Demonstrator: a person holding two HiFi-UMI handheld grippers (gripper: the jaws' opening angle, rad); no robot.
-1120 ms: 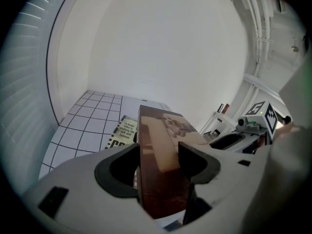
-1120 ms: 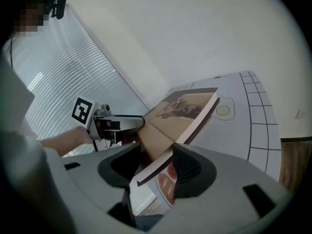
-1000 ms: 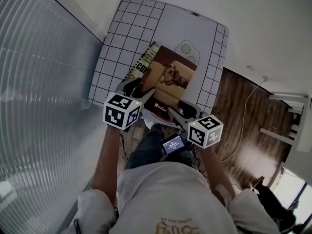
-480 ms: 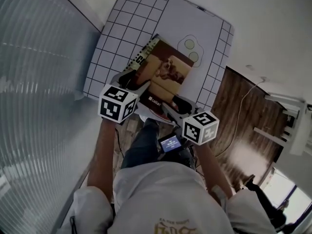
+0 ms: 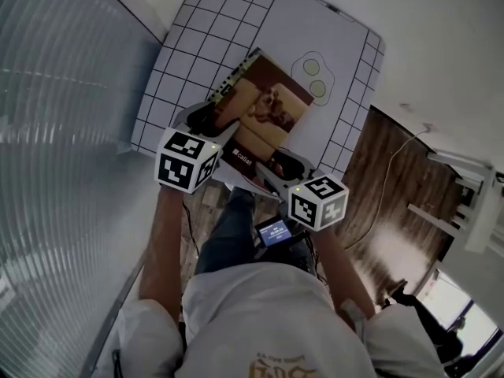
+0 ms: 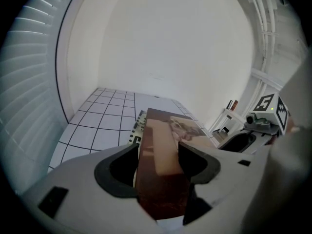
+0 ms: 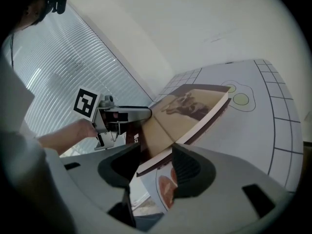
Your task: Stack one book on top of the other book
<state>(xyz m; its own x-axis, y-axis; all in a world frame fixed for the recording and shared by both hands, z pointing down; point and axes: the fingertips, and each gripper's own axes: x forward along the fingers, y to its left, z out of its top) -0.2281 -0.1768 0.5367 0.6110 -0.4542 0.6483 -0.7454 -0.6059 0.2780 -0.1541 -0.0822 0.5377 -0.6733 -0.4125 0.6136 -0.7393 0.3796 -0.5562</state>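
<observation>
Head view, looking steeply down on a white desk (image 5: 335, 42) whose top bears a black square grid along its left and right margins and a plain field down the middle. On that field is an outlined egg-shaped drawing (image 5: 315, 77) enclosing two pale green discs. The brown book (image 5: 264, 116) lies slantwise over the middle of the desk, its far corner just beside the drawing. The lower book (image 5: 228, 91) shows beneath it only as a lettered strip along the left edge; whether the two covers touch cannot be told. The left claw (image 5: 206, 118) is clamped on the near left corner of the brown book. In the left gripper view its claw (image 6: 158, 162) has the cover (image 6: 161, 145) filling the gap between both jaws. The right claw (image 5: 285, 164) grips the near right corner. In the right gripper view its claw (image 7: 156, 165) has the book's edge (image 7: 190, 108) caught between the jaws, with the near end raised off the surface. To the left of the desk runs a wall of horizontal blinds (image 5: 55, 132), and beyond it a plain white wall (image 5: 441, 22). To the right lies a dark wooden floor (image 5: 386, 179), crossed by a thin cable (image 5: 396, 181), with white shelving (image 5: 465, 203) at the far right.
</observation>
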